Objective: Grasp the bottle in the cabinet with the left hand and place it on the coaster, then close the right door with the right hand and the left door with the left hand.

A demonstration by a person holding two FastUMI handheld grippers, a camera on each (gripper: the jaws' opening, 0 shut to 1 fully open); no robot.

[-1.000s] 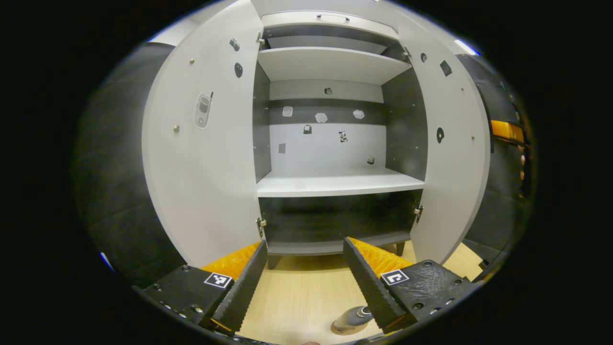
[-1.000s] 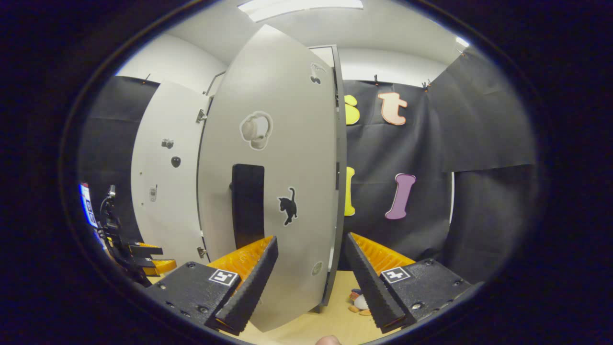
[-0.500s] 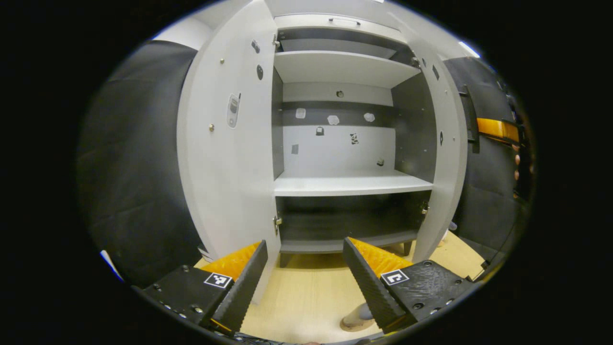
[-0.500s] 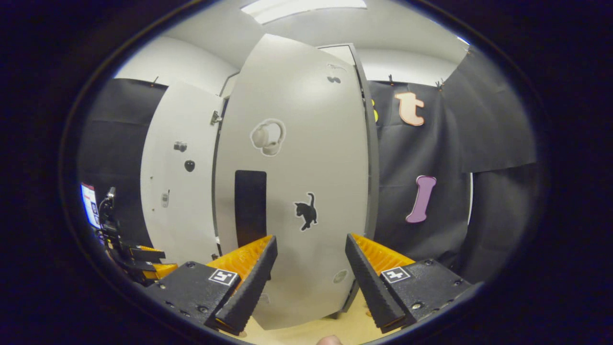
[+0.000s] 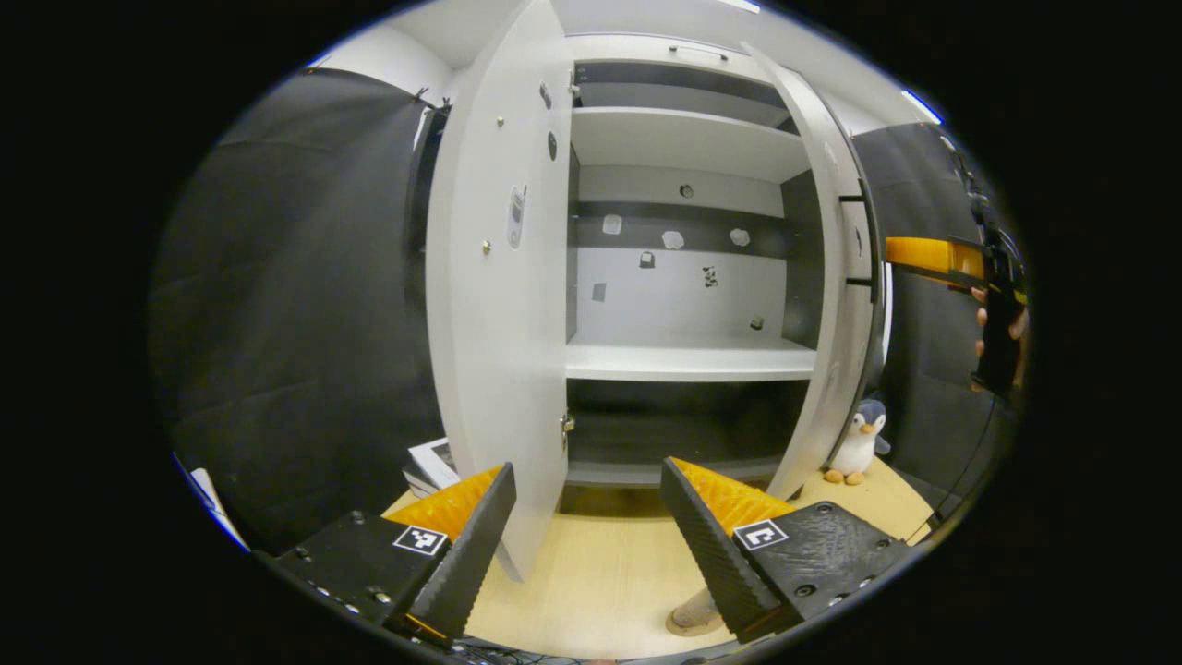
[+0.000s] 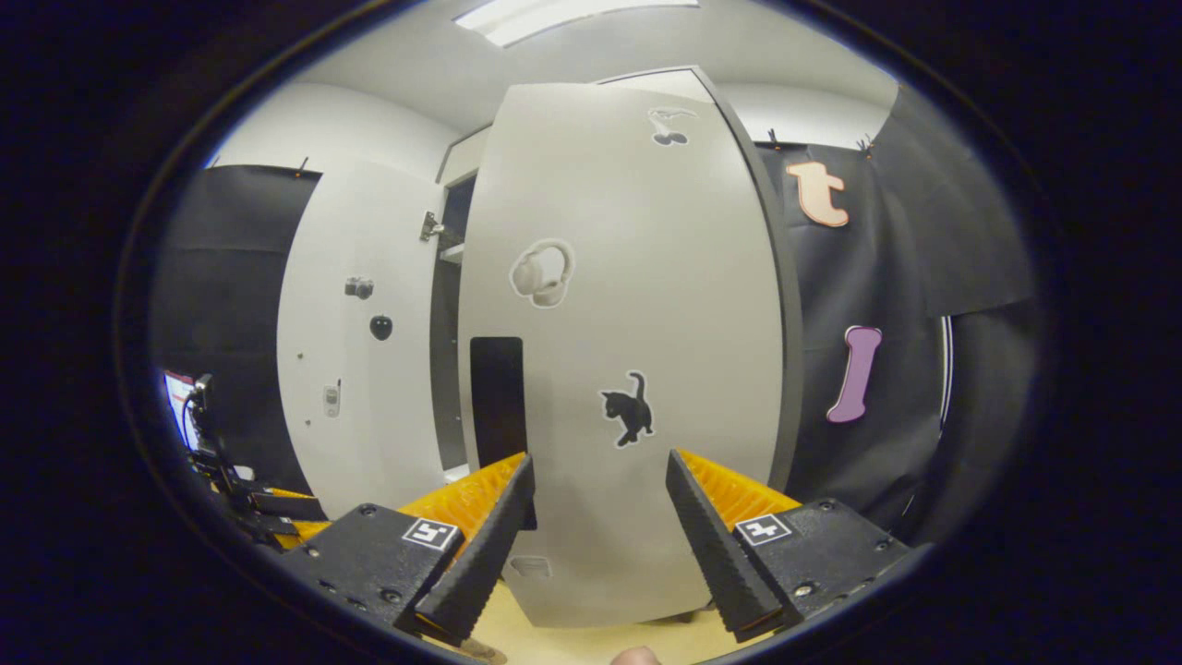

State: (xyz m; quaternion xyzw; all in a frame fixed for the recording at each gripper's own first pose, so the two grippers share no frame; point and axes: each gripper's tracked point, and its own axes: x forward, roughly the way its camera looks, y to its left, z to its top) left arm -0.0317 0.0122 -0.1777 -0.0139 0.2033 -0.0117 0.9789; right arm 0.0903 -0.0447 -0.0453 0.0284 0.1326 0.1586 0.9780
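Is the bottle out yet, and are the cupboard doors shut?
Looks done: the cabinet shelves hold no bottle, and the bottle stands on the floor by the left hand-held gripper, apparently on the coaster. In hand: the open right hand-held gripper faces the right door, which is partly swung in. Left: finish shutting it, then close the left door, which is open.
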